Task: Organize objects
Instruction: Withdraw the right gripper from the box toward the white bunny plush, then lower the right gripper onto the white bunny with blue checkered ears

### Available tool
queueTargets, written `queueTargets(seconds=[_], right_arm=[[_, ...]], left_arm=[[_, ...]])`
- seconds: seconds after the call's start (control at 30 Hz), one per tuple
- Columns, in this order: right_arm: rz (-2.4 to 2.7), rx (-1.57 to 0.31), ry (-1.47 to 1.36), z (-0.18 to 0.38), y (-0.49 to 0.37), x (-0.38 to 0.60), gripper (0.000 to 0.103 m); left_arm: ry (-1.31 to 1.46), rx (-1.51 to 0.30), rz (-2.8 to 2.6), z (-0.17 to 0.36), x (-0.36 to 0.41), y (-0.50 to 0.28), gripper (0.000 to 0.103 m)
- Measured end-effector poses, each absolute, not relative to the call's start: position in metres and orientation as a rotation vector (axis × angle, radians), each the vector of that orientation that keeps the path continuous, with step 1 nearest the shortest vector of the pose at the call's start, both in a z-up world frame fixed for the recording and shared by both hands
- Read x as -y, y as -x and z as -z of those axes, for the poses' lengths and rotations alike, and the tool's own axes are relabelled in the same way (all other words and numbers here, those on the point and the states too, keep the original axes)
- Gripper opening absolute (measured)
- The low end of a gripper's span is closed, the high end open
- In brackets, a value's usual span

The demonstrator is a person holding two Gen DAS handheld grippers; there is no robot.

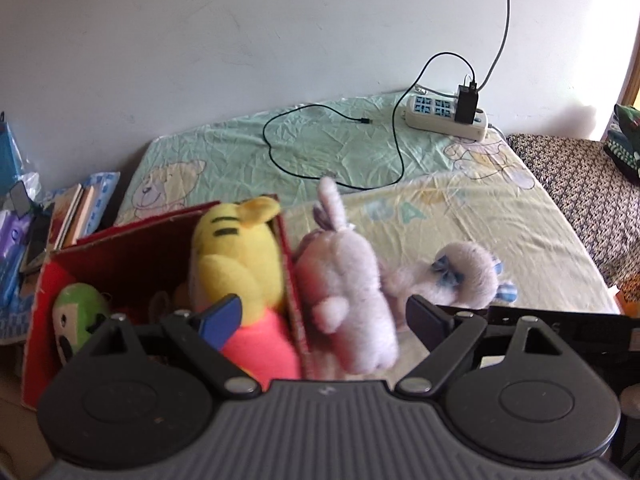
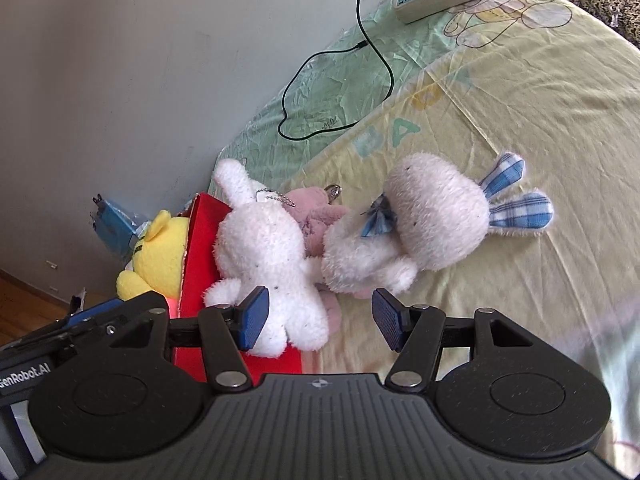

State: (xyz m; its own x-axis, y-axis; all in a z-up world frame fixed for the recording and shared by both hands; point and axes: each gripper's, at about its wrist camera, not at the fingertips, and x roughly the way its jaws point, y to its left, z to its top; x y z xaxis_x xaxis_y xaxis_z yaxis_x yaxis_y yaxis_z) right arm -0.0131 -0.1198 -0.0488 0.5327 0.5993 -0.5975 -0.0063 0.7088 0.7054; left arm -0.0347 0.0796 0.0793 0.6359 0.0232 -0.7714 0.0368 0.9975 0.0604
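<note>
My left gripper (image 1: 320,320) and right gripper (image 2: 316,320) both gape empty. Yellow bear (image 1: 236,256) sits in the red box (image 1: 120,256); white rabbits (image 2: 264,264) remain on the bed (image 2: 540,128), unpacked.

in the left wrist view the box (image 1: 168,248) sits at 9 o'clock on the bed sheet (image 1: 480,224), with the bear toy (image 1: 236,256) and a small round toy (image 1: 78,316) inside it. the first rabbit toy (image 1: 348,292) leans against the box's 3 o'clock wall; the second rabbit toy (image 1: 452,276) lies just beyond it at 3 o'clock. the power strip (image 1: 444,118) lies at 1 o'clock by the wall (image 1: 240,40), its cable (image 1: 280,156) looping toward 12.
</note>
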Motion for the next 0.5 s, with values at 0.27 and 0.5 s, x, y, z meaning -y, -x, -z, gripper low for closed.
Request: queueTargets(seconds=[0.27, 0.5], right_arm=[[-0.459, -1.003, -0.740, 0.060, 0.005, 0.145, 0.061], [-0.466, -1.024, -0.775, 0.070, 0.004, 0.170, 0.061]], left_arm=[[-0.088, -0.904, -0.017, -0.072, -0.040, 0.030, 0.088], [-0.101, -0.945, -0.013, -0.055, -0.015, 0.022, 0.088]])
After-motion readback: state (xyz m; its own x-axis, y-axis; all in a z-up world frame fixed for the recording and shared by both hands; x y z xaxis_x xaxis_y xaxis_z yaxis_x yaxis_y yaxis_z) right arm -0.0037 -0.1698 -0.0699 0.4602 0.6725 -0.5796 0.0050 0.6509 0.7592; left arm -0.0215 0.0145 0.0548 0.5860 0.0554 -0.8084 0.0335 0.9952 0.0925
